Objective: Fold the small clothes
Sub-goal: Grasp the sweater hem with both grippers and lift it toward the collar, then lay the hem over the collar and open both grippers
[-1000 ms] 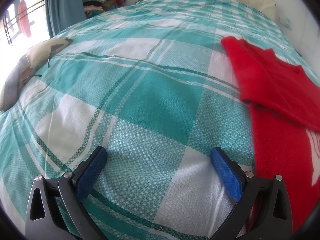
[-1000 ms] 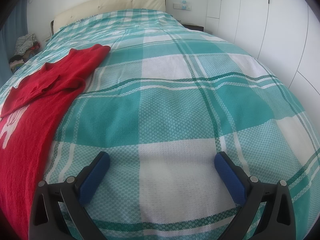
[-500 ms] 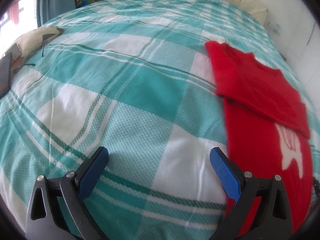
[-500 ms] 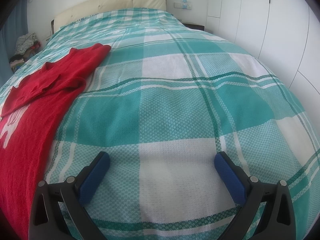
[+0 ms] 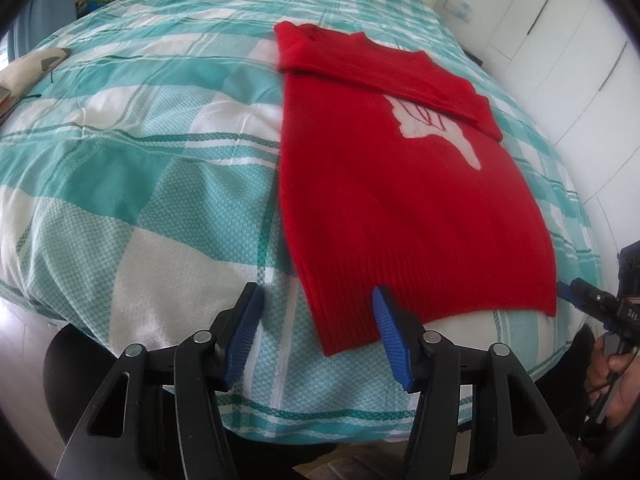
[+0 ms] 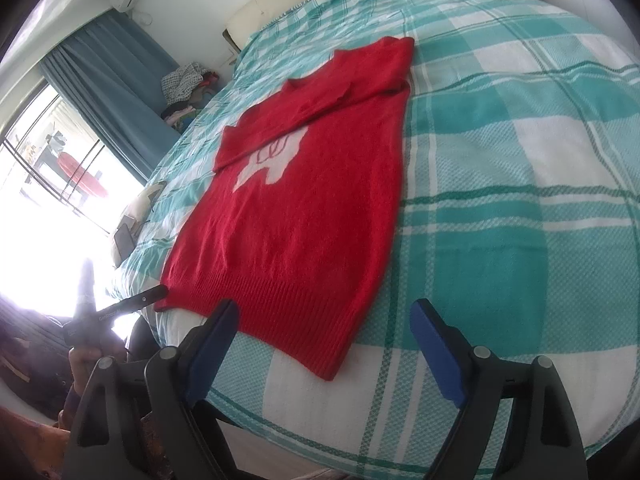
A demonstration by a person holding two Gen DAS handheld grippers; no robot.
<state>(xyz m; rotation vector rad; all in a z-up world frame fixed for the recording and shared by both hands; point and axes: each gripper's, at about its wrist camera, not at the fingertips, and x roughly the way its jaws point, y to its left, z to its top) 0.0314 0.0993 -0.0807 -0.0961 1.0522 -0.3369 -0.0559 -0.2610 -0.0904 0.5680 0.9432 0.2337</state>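
Observation:
A red knitted sweater (image 5: 400, 208) with a white motif lies flat on the teal checked bedspread (image 5: 140, 184), its sleeves folded across the chest and its ribbed hem toward me. My left gripper (image 5: 318, 300) hovers at the hem's left corner. Its jaws are closing, with the corner between the blue pads, which do not press on it. My right gripper (image 6: 324, 312) stands over the right corner of the sweater (image 6: 304, 200). Its jaws are closing too, and the corner lies between them untouched. One of the other gripper's fingers (image 5: 568, 294) (image 6: 140, 300) shows at each view's edge.
The bed's near edge drops away just under the hem. A cushion (image 5: 32, 68) and a dark phone (image 6: 124, 236) lie at the bed's window side. Piled clothes (image 6: 184, 80) sit by the blue curtain (image 6: 108, 80). White wardrobes (image 5: 560, 40) line the other side.
Both views have swung from bare bedspread to the sweater, whose hem corners now lie between the fingers. Both pairs of jaws stand narrower than before.

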